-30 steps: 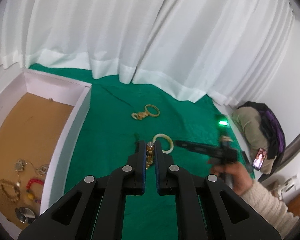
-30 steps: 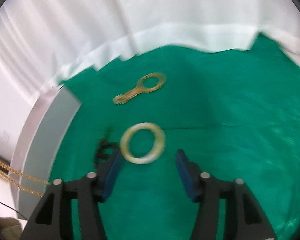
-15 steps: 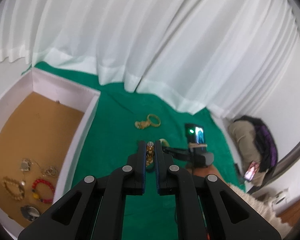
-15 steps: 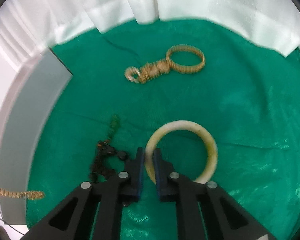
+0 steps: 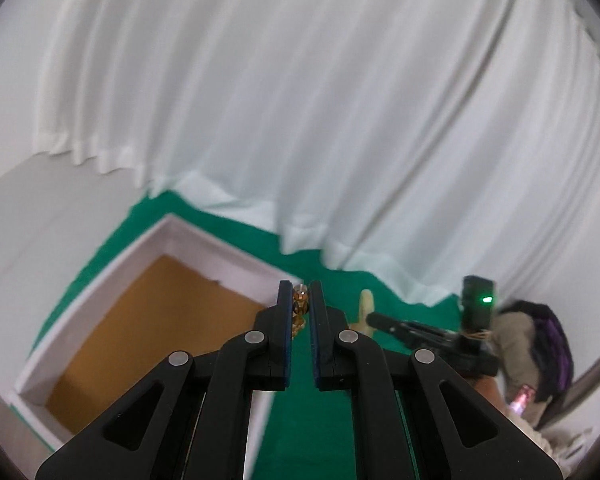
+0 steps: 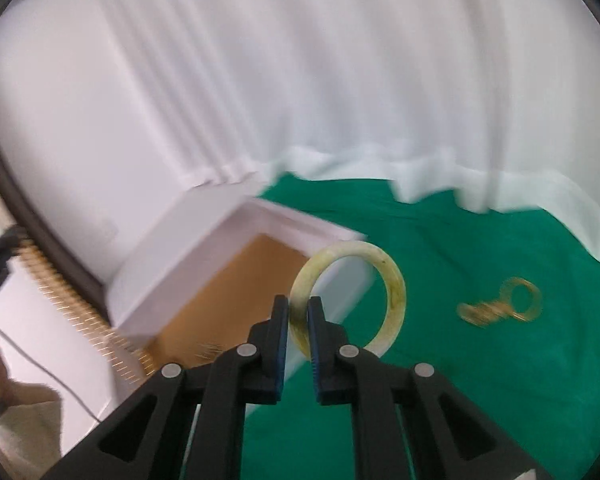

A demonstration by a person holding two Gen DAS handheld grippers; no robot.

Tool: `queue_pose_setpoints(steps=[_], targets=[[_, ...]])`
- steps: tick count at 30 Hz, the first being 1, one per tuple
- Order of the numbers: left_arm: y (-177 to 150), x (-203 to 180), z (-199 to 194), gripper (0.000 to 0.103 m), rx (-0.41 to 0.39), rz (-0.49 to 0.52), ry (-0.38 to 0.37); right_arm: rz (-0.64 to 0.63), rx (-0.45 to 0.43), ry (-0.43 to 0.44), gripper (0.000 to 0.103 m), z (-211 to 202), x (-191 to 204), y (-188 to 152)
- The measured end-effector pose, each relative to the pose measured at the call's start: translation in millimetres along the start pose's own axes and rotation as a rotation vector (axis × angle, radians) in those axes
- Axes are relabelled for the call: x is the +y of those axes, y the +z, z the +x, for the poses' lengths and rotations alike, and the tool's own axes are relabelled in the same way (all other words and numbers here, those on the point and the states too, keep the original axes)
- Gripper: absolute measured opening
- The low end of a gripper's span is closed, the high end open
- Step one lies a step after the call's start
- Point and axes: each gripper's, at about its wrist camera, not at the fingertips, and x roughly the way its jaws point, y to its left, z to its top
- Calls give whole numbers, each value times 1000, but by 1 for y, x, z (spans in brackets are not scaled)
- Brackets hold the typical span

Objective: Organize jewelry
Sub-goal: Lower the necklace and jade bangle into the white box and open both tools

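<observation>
In the left wrist view, the left gripper (image 5: pixel 300 290) is clamped on a string of amber beads (image 5: pixel 299 306), which sit pinched between the two blue-padded fingers right at their tips, with a few beads hanging just below the grip. Directly beyond those tips is the near corner of the white box (image 5: pixel 220 258), whose brown floor shows to the left of the fingers; what is visible of that floor is bare, the rest being hidden behind the gripper. The box stands on a green cloth (image 5: pixel 312 432). To the right, slightly farther off, the right gripper (image 5: pixel 370 317) reaches in from the side, with a sliver of the pale bangle (image 5: pixel 366 306) showing at its tip.

In the right wrist view, the right gripper (image 6: pixel 298 308) is closed on the pale bangle (image 6: pixel 394 300): the fingers pinch the ring's left rim, and the rest of the ring stands up and to the right of the tips, lifted clear of the green cloth (image 6: pixel 480 380). Behind the ring is the white box (image 6: pixel 188 252), its right wall seen through the hoop. Farther right on the cloth, well apart from the tongs, lies a gold ring-and-chain piece (image 6: pixel 500 304), blurred. A white curtain (image 6: pixel 340 80) hangs behind everything.
</observation>
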Motion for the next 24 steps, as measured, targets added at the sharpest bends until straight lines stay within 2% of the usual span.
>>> queue_pose_setpoints(steps=[3, 7, 12, 15, 18, 20, 21, 22, 23, 24], targets=[[-9, 37, 11, 5, 6, -35, 72, -36, 33, 55, 10, 40, 38, -1], [-29, 93, 28, 5, 35, -107, 164, -76, 83, 85, 10, 93, 72, -5], [-62, 142, 45, 5, 97, -158, 264, -181, 147, 43, 10, 158, 108, -21], [-87, 165, 60, 5, 149, -168, 333, -235, 186, 4, 10, 180, 129, -32], [-107, 179, 71, 6, 196, -185, 369, -272, 216, -22, 11, 197, 141, -47], [-115, 182, 70, 21, 213, -195, 391, -276, 214, -37, 13, 197, 147, -51], [-119, 181, 68, 41, 212, -199, 393, -273, 209, -41, 16, 194, 148, -53], [-121, 179, 65, 60, 203, -198, 393, -267, 206, -37, 30, 188, 148, -54], [-121, 174, 61, 70, 184, -189, 396, -262, 196, -35, 39, 181, 149, -54], [-122, 167, 57, 71, 170, -175, 396, -260, 182, -35, 50, 176, 149, -53]])
